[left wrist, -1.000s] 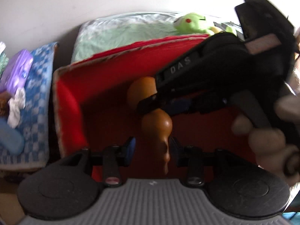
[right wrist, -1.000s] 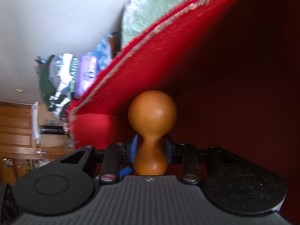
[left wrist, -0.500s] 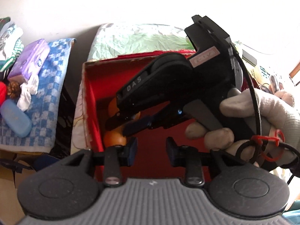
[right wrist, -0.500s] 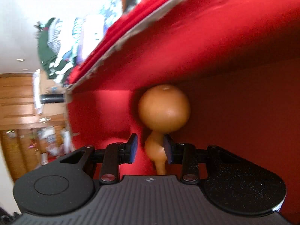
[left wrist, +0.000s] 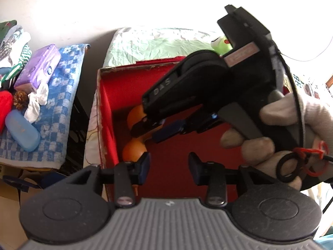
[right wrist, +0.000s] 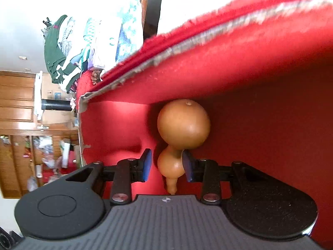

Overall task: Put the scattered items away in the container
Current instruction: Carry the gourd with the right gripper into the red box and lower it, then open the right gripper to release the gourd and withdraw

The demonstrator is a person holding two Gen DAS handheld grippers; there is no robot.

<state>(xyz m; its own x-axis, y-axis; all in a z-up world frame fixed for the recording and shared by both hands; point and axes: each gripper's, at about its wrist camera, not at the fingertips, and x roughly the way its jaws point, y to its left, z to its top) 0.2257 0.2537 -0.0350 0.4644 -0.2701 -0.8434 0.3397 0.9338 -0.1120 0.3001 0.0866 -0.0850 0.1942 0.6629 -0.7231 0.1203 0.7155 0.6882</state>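
**A:** Are you seeing where the gourd (right wrist: pixel 183 125) is lying now?

**B:** Inside the red box (left wrist: pixel 106 95), down in the corner. Its big bulb is pressing against the wall and the small bulb and stem are pointing back toward the right gripper (right wrist: pixel 167 165).

**A:** Is that gripper gripping it?

**B:** I'm not thinking so. The jaws are standing partly apart around the small bulb. There's a clear gap on the left side, and the right pad (right wrist: pixel 187 166) is sitting right at the gourd's skin, so I can't tell whether it's touching. From the left camera the right gripper (left wrist: pixel 154 128) is reaching down into the box over the gourd (left wrist: pixel 134 148).

**A:** And the left gripper (left wrist: pixel 169 167)?

**B:** Its jaws are opening, with nothing between them, only the red floor of the box. It's hovering at the near edge.

**A:** How are you judging that gourd to handle?

**B:** It's looking like a dried one, so I'm guessing light, hollow, stiff, and smooth enough to slip. The shell could be cracking if it's squeezed hard or dropped. The narrow waist between the bulbs is seeming the safest place to take hold, since pads can't slide off there.

**A:** Anything left outside?

**B:** On the blue checked towel (left wrist: pixel 60 108) a purple tissue pack (left wrist: pixel 39 66), a pine cone (left wrist: pixel 20 100) and a blue case (left wrist: pixel 21 130) are waiting.
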